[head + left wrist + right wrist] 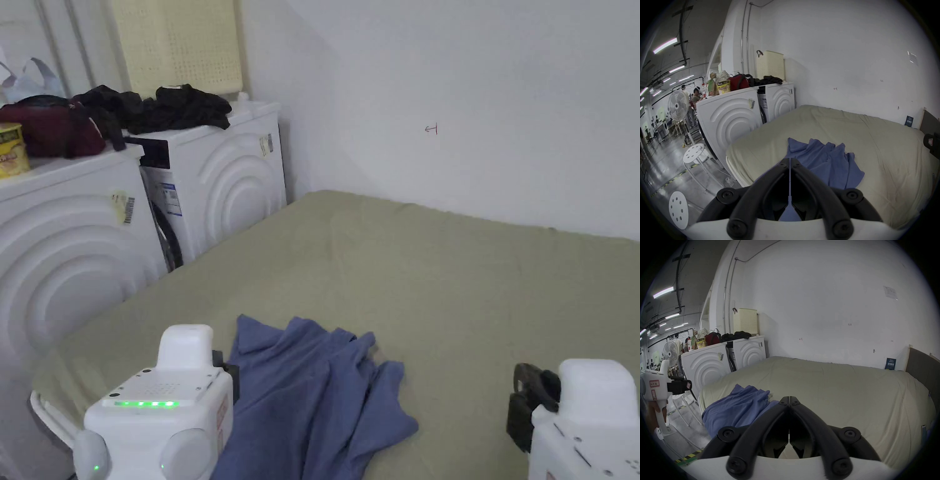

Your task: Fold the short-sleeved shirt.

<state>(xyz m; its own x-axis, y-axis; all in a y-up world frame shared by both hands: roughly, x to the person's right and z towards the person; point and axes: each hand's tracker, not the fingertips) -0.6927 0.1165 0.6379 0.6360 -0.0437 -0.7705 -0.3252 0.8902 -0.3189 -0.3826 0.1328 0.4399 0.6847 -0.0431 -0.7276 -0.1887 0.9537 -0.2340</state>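
The shirt (pixel 312 400) is a soft blue knit, lying crumpled in loose ridges and folds on the near left corner of the bed (pixel 450 275), with one edge spilling toward the bed's front. The bed carries a matte olive-green sheet, smooth apart from faint creases.

The left tool (pixel 790 160) has black, angular jaws that taper to a point; they are clenched, with a thin sliver of blue showing in the seam between them. Whether that is cloth pinched between the jaws or the shirt seen behind them, I cannot tell. In the head view its white, boxy plastic body (pixel 164 406) sits over the shirt's left edge, with a strip of green lights on top.

The right tool (pixel 789 400) is likewise clenched, its jaws meeting tip to tip with nothing between them, above the bare sheet just right of the shirt.

Beside the bed stand two white washers (pixel 75 237) with moulded concentric arcs on their sides. Dark clothes (pixel 181 106) and a maroon bag (pixel 50 128) lie on top, and a cream perforated basket (pixel 181 44) stands behind.
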